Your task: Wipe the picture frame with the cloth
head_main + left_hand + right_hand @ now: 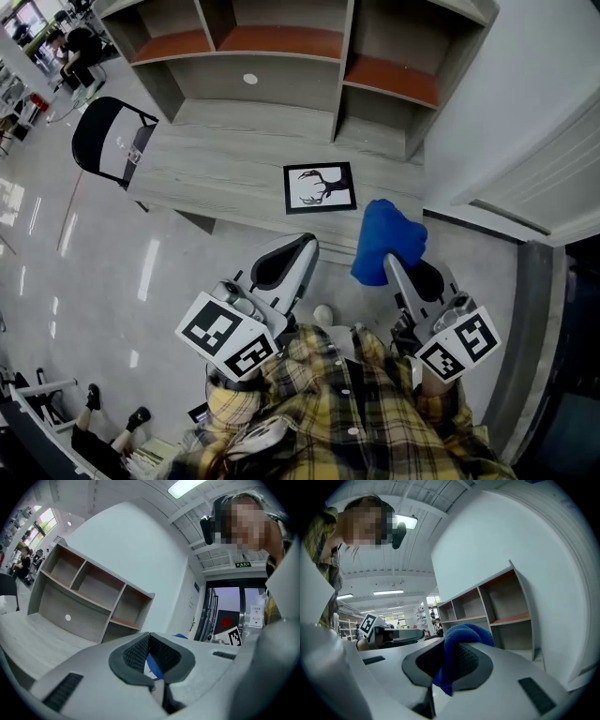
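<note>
Plaid sleeves (pixel 347 412) fill the bottom of the head view, and just past them sit the two marker cubes, one on each gripper.

Ahead of the left cube (pixel 225 335), the left gripper (pixel 295 246) points level toward the desk. In the left gripper view its jaws (pixel 149 637) are closed tip to tip, with nothing pinched between the pads.

Ahead of the right cube (pixel 459 345), the right gripper (pixel 392 265) also points level. Its jaws are clamped on a blue cloth (pixel 386 239). The right gripper view shows the cloth (pixel 461 634) bunched over the top of the pads, with a tail hanging down between them below the tips (pixel 452 644).

Beyond both sets of jaws lies the picture frame (pixel 320 187), flat on the grey desk (pixel 216 169). It is black-edged with a dark antlered figure on white. It sits ahead of the left jaws and a little to their right, and ahead and to the left of the cloth-holding jaws. It touches neither gripper nor the cloth.

Farther on, at the back of the desk, stands an open shelf unit (pixel 281 56) with bare compartments.

Well off to the left of the left jaws, a black chair (pixel 111 141) stands at the end of the desk.
</note>
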Tool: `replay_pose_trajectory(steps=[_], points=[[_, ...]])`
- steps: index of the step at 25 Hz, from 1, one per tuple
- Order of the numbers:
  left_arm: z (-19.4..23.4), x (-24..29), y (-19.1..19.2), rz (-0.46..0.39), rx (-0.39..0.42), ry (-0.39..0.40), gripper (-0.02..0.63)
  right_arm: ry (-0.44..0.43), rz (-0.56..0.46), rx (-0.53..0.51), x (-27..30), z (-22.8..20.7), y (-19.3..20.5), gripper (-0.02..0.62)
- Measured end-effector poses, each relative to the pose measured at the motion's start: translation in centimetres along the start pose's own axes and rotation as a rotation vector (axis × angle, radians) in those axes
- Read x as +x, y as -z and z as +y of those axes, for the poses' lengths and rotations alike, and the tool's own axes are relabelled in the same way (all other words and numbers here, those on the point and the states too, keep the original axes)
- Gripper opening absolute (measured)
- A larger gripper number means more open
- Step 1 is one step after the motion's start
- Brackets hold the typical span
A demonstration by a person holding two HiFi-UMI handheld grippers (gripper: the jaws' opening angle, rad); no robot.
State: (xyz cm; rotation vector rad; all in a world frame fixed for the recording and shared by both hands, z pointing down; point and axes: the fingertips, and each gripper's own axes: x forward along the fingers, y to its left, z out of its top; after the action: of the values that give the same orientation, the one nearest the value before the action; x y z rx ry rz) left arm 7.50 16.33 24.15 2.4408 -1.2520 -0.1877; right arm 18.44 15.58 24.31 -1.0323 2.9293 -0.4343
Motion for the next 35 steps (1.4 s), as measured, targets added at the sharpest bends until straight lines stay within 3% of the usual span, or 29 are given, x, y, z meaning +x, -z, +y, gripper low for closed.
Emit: replay_pose_trajectory(steps=[5,11,25,30,35], points=[[2.4,1.4,-0.8,0.008,-0.005,-0.025,0.006,-0.025,0.014,0.018,2.8,-1.2,0.0,0.049],[6.8,3.4,-2.7,0.027,0.008,0.001,0.006,-0.001,0.007,0.028,7.4,-2.5,-0.6,0.049],[20.7,9.6,-8.4,0.144,0.035,0.149,0.006,0.195,-0.028,0.053,21.2,-7.0,-2.7,0.049],[23.8,11.2,-7.7,0.223,0.016,0.184,0.006,0.285,-0.014,0.085,22.9,-8.7,-2.2,0.049],[25.6,12.7,-5.8,0.276,-0.009,0.182,0.006,0.316,0.027,0.109,23.5,-10.2,-1.0,0.049]])
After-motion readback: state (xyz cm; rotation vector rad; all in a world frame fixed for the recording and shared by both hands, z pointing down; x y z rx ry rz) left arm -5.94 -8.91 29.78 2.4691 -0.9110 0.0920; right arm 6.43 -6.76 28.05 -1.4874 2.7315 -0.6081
